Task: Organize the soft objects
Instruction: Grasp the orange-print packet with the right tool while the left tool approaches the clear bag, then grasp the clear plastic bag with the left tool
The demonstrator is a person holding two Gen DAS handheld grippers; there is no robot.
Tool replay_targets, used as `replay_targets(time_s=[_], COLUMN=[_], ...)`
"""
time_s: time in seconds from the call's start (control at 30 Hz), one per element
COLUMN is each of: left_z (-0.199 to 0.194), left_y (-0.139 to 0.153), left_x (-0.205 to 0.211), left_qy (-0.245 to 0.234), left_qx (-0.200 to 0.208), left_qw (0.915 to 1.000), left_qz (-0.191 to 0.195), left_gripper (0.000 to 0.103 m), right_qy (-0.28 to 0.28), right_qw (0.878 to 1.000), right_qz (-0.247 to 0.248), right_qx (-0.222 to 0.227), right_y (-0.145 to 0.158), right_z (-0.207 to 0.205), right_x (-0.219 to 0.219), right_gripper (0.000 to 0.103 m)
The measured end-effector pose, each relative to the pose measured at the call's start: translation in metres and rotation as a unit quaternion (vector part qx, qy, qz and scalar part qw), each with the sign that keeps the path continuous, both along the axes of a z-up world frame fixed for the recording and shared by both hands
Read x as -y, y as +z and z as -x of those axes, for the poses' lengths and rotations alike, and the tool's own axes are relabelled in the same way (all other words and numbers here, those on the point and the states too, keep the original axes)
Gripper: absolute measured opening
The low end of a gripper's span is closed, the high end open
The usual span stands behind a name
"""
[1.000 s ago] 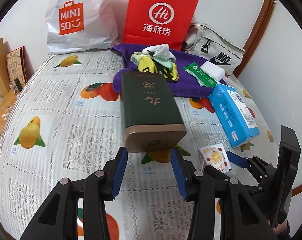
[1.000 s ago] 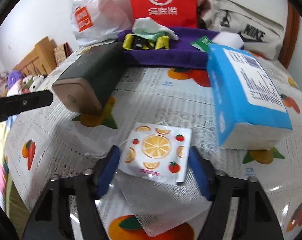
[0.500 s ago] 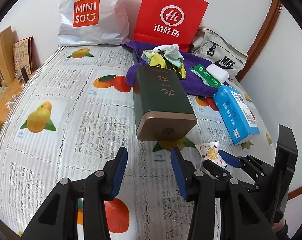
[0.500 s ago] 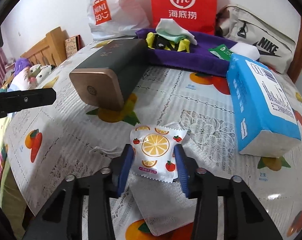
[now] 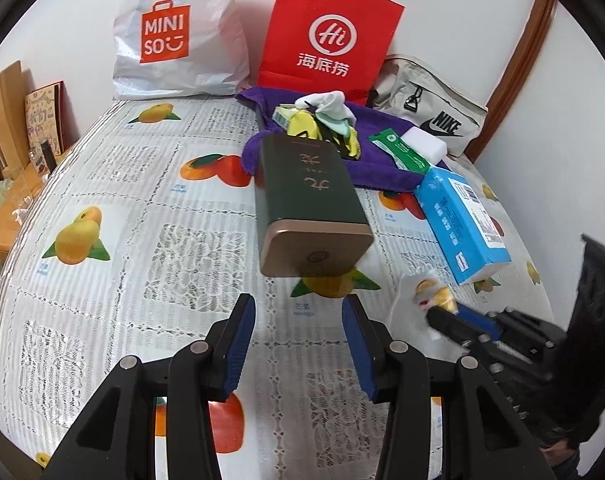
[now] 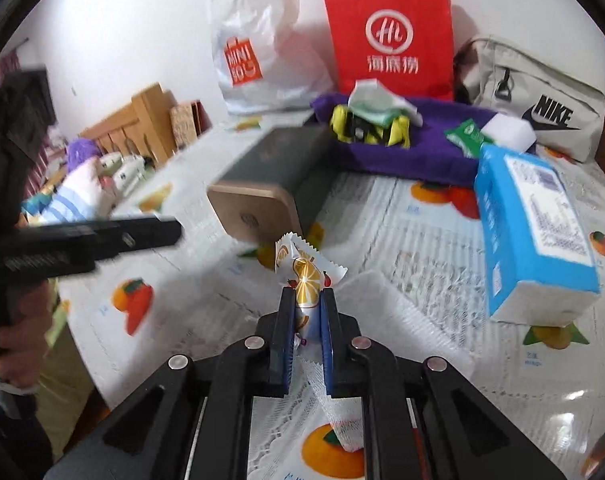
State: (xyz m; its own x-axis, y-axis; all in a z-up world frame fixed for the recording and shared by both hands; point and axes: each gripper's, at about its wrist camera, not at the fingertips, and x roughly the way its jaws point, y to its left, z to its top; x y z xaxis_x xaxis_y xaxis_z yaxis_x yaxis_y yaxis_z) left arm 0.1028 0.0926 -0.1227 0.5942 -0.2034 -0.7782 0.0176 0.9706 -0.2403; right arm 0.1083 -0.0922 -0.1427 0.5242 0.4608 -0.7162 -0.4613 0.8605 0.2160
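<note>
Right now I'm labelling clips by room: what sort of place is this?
Probably a bedroom at home: a wooden headboard with soft toys beside the table, shopping bags against the wall.

left tool (image 5: 298, 322) parted, right tool (image 6: 307, 306) seemingly clamped

We see the tin (image 5: 308, 196) mid-surface (image 5: 114, 184): towel (image 5: 378, 168) behind it, tissue pack (image 5: 460, 220) to its right, sachet (image 6: 302, 270) before it.
</note>
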Motion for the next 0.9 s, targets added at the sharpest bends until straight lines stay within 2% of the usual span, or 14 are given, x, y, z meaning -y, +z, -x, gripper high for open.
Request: replay_targets(time_s=[0.1,0.17,0.37,0.47,0.6,0.7,0.77,0.9], left_z=[0.000,-0.001,-0.006,-0.009,-0.015,-0.019,-0.020,-0.020], left_y=[0.000,-0.002,-0.013,-0.019,-0.029,-0.033,-0.035,-0.046], left_x=[0.010,0.020,0.051,0.068,0.091,0.106,0.114,0.129], left_qy=[-0.012,-0.023,-0.057,-0.078,-0.113,-0.140,-0.160,-0.187], left_qx=[-0.001,-0.002,-0.011,-0.019,-0.027,-0.025,-0.024,-0.034], left_qw=[0.9999,0.9997,0.9983,0.9968,0.9933,0.9898,0.9867,0.9817], left_qz=[0.002,0.004,0.002,0.004,0.000,0.004,0.012,0.001], left_gripper=[0.044,0.048,0.050,0.058,0.061,0.070,0.080,0.081], right_qy=[-0.009,-0.019,-0.066,-0.087,-0.108,-0.119,-0.123,-0.133], right_qw=[1.000,1.000,0.997,0.995,0.993,0.992,0.991,0.990], right_qz=[-0.003,0.005,0.031,0.045,0.047,0.044,0.043,0.038], right_qx=[0.013,0.018,0.010,0.004,-0.005,-0.013,-0.017,-0.027], right_y=[0.011,0.014,0.005,-0.001,-0.009,-0.016,-0.020,-0.027], right_z=[0.005,0.007,0.011,0.013,0.015,0.016,0.015,0.012], right_x=[0.013,0.024,0.073,0.096,0.120,0.133,0.138,0.148], right_gripper=[0.012,0.012,0.012,0.012,0.012,0.012,0.012,0.012])
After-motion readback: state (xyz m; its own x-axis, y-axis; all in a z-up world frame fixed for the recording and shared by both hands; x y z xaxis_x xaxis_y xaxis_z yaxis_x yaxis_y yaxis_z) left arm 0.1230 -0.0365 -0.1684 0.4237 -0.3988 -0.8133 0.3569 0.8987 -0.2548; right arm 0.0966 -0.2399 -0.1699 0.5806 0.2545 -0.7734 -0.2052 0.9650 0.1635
